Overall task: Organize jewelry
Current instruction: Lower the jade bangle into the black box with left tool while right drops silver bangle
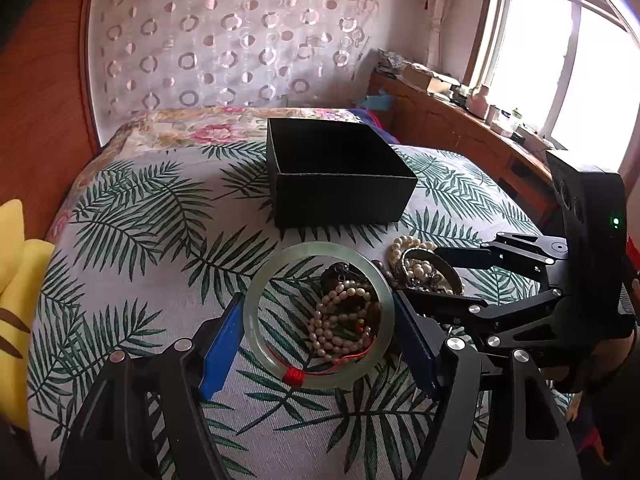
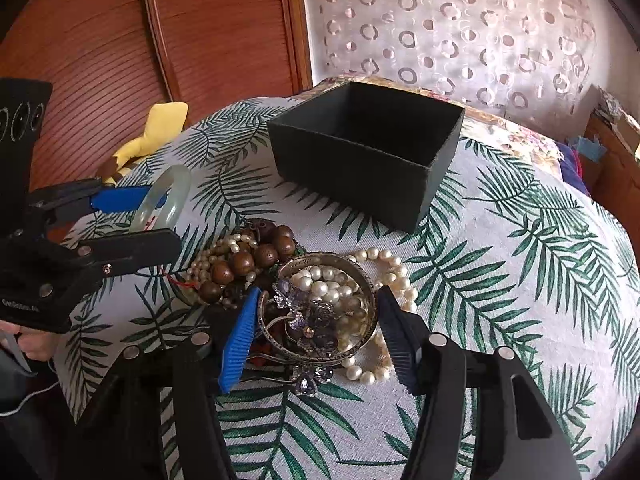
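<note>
A pale green jade bangle (image 1: 320,320) with a red thread wrap sits between the blue pads of my left gripper (image 1: 320,320), which is shut on it. In the right wrist view the bangle (image 2: 168,196) is held tilted above the cloth. My right gripper (image 2: 316,312) is open around a metal bangle (image 2: 320,312) that lies over pearls and a purple flower brooch (image 2: 308,328); its pads do not touch it. Brown wooden beads (image 2: 248,260) and a pearl strand (image 2: 384,276) lie in the pile. An open black box (image 1: 340,176) stands behind; it also shows in the right wrist view (image 2: 368,156).
Everything lies on a bed with a palm-leaf cloth (image 1: 132,240). A yellow plush toy (image 1: 16,280) lies at the left edge. A wooden sideboard (image 1: 460,128) with clutter runs under the window on the right. A wooden wardrobe (image 2: 100,60) stands at the left.
</note>
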